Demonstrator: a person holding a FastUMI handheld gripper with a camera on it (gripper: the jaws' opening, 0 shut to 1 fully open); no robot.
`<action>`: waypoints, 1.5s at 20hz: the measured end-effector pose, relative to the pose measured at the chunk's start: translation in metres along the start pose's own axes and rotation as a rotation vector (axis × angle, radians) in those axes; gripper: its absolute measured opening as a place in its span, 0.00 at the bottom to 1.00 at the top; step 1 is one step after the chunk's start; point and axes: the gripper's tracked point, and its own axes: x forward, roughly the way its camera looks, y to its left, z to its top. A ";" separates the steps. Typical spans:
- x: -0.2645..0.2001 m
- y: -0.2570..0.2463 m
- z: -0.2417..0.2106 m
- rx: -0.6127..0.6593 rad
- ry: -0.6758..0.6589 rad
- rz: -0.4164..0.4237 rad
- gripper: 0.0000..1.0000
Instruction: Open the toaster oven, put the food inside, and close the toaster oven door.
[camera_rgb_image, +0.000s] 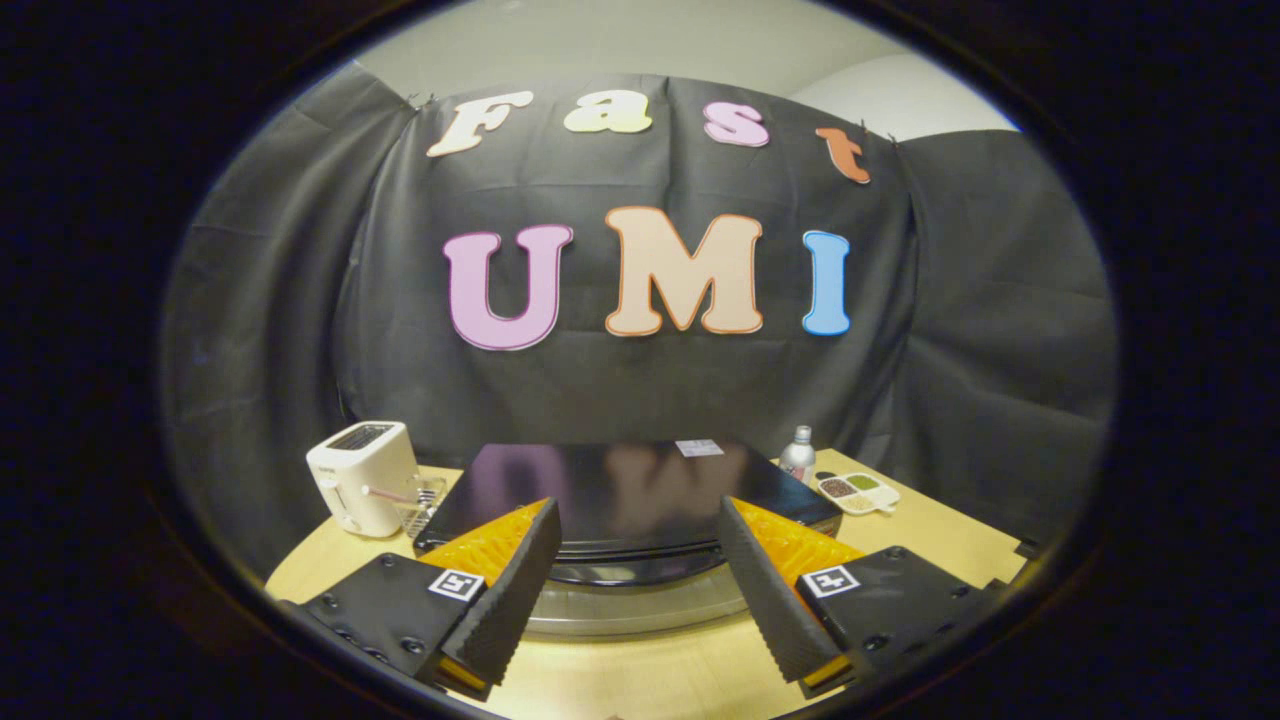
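A black toaster oven (620, 490) stands on the wooden table (950, 545), seen from above its glossy top, with its silver front edge (630, 605) just ahead of the fingers. My gripper (635, 585) hovers in front of and slightly above the oven, its two fingers spread wide apart with nothing between them. The oven's door face is hidden below its top edge, so I cannot tell how the door stands. The food is not identifiable from here.
A white pop-up toaster (362, 478) stands left of the oven, with a clear wire rack (422, 500) beside it. To the oven's right are a small silver bottle (797, 455) and a white divided dish (857, 492) holding seasonings. Black cloth walls surround the table.
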 end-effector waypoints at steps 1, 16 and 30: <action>0.008 0.004 -0.004 -0.004 0.002 0.010 0.99; 0.048 0.015 -0.035 0.104 0.026 0.075 1.00; 0.024 0.002 -0.040 0.136 -0.126 0.010 0.96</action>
